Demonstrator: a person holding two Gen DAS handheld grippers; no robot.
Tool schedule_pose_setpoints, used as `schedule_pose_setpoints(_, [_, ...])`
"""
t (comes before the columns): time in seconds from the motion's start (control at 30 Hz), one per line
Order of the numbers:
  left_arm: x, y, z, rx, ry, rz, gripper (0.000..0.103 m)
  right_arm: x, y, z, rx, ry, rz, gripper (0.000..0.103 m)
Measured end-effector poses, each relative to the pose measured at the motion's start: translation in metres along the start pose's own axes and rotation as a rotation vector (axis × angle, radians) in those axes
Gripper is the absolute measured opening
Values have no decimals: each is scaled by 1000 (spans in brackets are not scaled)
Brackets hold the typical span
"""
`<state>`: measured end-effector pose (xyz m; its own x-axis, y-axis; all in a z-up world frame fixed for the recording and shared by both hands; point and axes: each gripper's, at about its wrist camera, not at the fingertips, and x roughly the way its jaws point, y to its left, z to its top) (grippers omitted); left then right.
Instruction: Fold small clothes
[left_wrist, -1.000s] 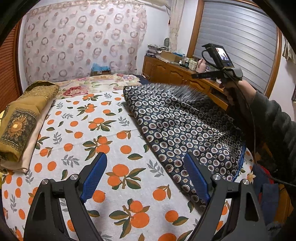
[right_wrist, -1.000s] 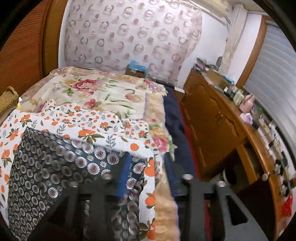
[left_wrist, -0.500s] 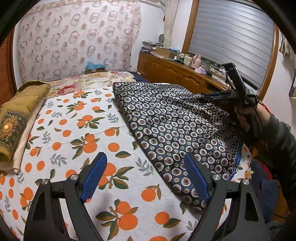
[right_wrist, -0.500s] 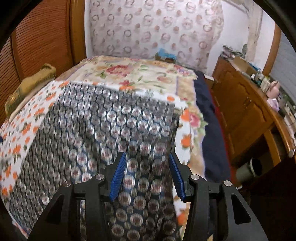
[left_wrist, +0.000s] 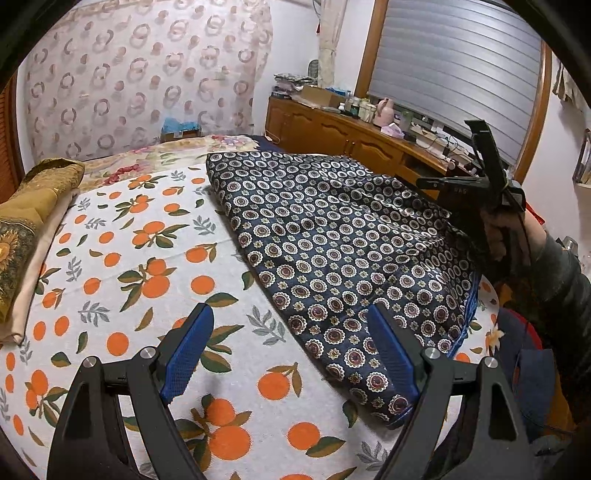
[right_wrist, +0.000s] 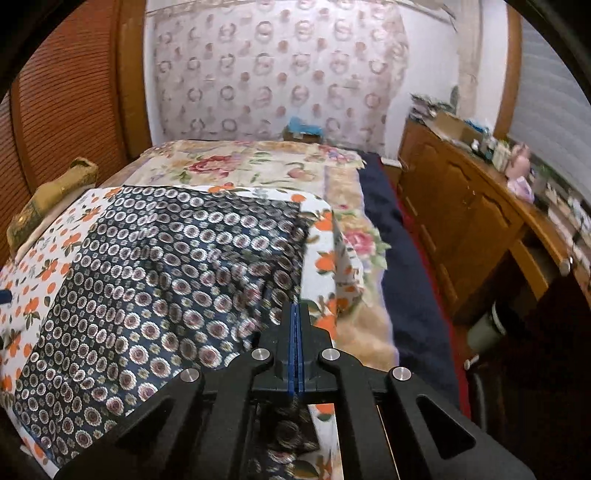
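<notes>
On the orange-print bedspread (left_wrist: 122, 266), one navy patterned garment (left_wrist: 332, 236) is lying spread flat, occupying the right half of the bed. Left gripper (left_wrist: 291, 350) is hovering over the garment's near edge with jaws standing wide; its right blue pad is sitting above the cloth's near corner, its left pad above bare bedspread, nothing pinched. Right gripper (right_wrist: 296, 314) is sitting at the garment's right edge; its jaws have just been closing and are now pressed together, pads meeting. Cloth is bunching beside and beneath them, but I cannot tell whether any is caught. Count: one garment, two grippers, one folded ochre cloth (left_wrist: 26, 221) at far left.
</notes>
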<state>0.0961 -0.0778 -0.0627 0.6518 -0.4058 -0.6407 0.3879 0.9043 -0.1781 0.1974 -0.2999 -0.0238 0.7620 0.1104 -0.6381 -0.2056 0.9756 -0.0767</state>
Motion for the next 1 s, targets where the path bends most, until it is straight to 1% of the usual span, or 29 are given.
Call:
schedule_pose_setpoints(0.07, [1,-1,-1,0,2,0,86,-3,0,-7,2,3,3,1])
schedule_pose_setpoints(0.2, [4,-3,-2,2,12,-2,86,-16,10,-14,-8,-22,34,1])
schedule_pose_setpoints(0.23, [5,-5,-2,3,14,-2,86,-24,13,-22,-6,-29,45,1])
schedule_pose_setpoints(0.3, [7,-6,-3,8,19,-3,86,-29,21,-28,-5,-39,65,4])
schedule_pose_setpoints(0.4, [8,-7,-3,8,22,-5,86,-40,28,-39,-3,-35,71,10])
schedule_pose_setpoints(0.43, [8,-8,-4,9,25,-6,86,-43,32,-45,-8,-29,91,16])
schedule_pose_setpoints(0.47, [9,-9,-5,10,28,-6,86,-47,33,-48,-15,-26,102,25])
schedule_pose_setpoints(0.5, [9,-8,-5,11,30,-6,86,-51,35,-53,-21,-26,104,29])
schedule_pose_setpoints(0.53, [10,-9,-7,11,34,-7,86,-59,36,-58,-25,-27,105,36])
schedule_pose_setpoints(0.57, [11,-10,-7,12,36,-7,86,-62,39,-64,-28,-26,109,45])
schedule_pose_setpoints(0.6, [11,-10,-8,11,36,-5,86,-66,40,-68,-29,-25,109,50])
schedule_pose_setpoints(0.63, [11,-11,-9,9,35,-1,86,-65,39,-69,-32,-24,103,58])
schedule_pose_setpoints(0.67, [11,-11,-10,6,35,-1,86,-68,40,-72,-37,-24,92,64])
schedule_pose_setpoints(0.73, [12,-12,-12,8,40,-1,86,-73,38,-81,-43,-23,70,66])
schedule_pose_setpoints(0.83, [13,-14,-15,12,44,0,86,-78,32,-88,-13,-17,45,67])
schedule_pose_setpoints(0.9, [13,-18,-17,19,50,-12,86,-80,24,-95,14,-10,15,67])
schedule_pose_setpoints(0.97, [14,-23,-19,35,55,-33,85,-80,13,-101,54,5,13,67])
schedule_pose_setpoints(1.0, [14,-25,-19,39,58,-42,83,-81,11,-103,64,15,17,67])
